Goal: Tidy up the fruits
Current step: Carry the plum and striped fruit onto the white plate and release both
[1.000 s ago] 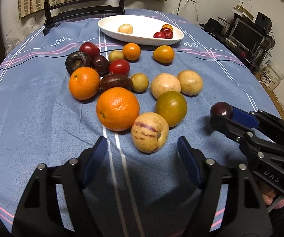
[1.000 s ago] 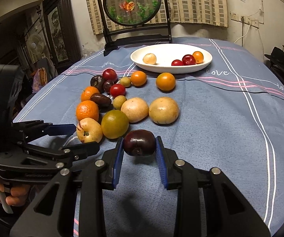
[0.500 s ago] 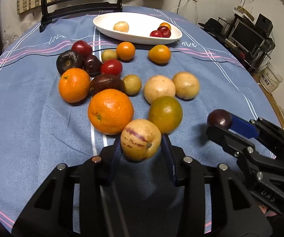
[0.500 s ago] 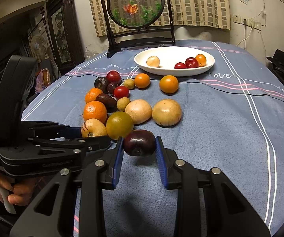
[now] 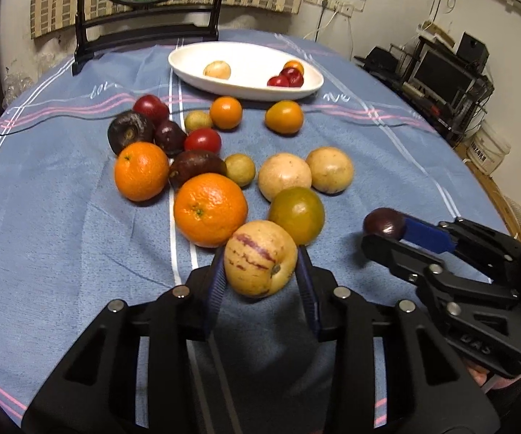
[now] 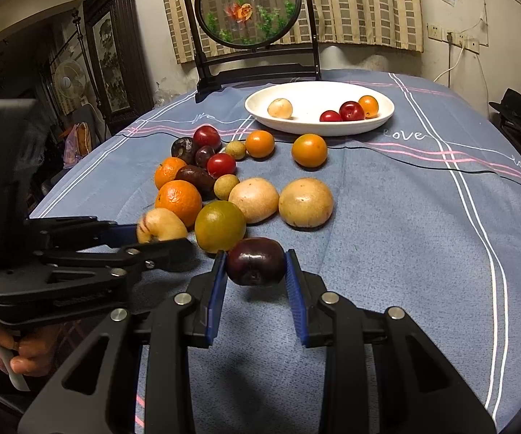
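Note:
My left gripper [image 5: 260, 266] has a pale yellow fruit with purple stripes [image 5: 259, 257] between its blue pads; the jaws are still closing and both pads press on it. The fruit sits just in front of a large orange [image 5: 210, 209] and a green-yellow citrus [image 5: 296, 214]. To its right, my right gripper [image 6: 255, 264] is shut on a dark purple plum [image 6: 255, 260], held a little above the cloth. Farther back stands a white oval dish [image 6: 307, 96] with several small fruits inside. More fruits lie loose in a cluster between the grippers and the dish.
A blue striped cloth [image 6: 405, 235] covers the round table. A framed round goldfish panel [image 6: 248, 7] stands on a black stand behind the dish. The cloth to the right of the fruits is bare. A hand [image 6: 25, 347] holds the left gripper's handle.
My left gripper went from wide open to closed around the striped yellow fruit, having moved forward onto it. The right gripper kept still with the plum.

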Motion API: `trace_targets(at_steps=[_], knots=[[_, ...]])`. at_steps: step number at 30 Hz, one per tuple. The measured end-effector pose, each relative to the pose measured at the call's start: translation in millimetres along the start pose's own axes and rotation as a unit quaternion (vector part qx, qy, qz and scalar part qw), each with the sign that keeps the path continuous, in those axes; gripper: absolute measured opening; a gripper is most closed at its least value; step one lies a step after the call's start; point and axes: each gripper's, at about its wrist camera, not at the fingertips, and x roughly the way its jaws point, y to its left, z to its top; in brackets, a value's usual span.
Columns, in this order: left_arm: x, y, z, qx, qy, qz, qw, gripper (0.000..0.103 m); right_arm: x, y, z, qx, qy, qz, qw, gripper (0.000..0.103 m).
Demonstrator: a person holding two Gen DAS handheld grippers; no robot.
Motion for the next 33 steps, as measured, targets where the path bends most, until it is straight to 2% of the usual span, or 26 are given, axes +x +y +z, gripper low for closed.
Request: trace_targets(at_steps=[9, 13, 19, 22, 24, 27, 29, 33], knots=[[-17, 14, 0, -0.011, -0.032, -0.025, 0.9991, 0.038, -2, 1, 1, -0.004, -0.007, 0.0, 1.0, 0.032], [-19, 21, 13, -0.018, -0.038, -0.039, 0.9984, 0.038, -4, -4, 10, 0.012, -0.013, 0.018, 1.0, 0.032], [-12, 20, 75, -0.012, -0.066, -0.046, 0.9967, 0.038, 0, -27, 69, 0.051, -0.07, 0.005, 0.996, 0.032], [1, 22, 119, -0.011, -0.073, -0.047, 0.9961, 0.038, 16, -42, 112, 0.052, -0.106, -0.011, 0.993, 0.032], [16, 29, 151, -0.016, -0.068, -0.039, 0.9968, 0.038, 34, -51, 134, 0.059, -0.11, -0.014, 0.992, 0.032], [45, 42, 196, -0.023, -0.052, -0.025, 0.9981, 0.038, 71, -63, 161, 0.067, -0.1, -0.022, 0.992, 0.032], [74, 53, 227, -0.028, -0.031, 0.009, 0.9991, 0.038, 104, -66, 175, 0.064, -0.076, -0.042, 0.994, 0.032], [122, 69, 255, -0.031, 0.023, 0.039, 0.9985, 0.038, 154, -67, 181, 0.054, -0.019, -0.041, 0.997, 0.032]])
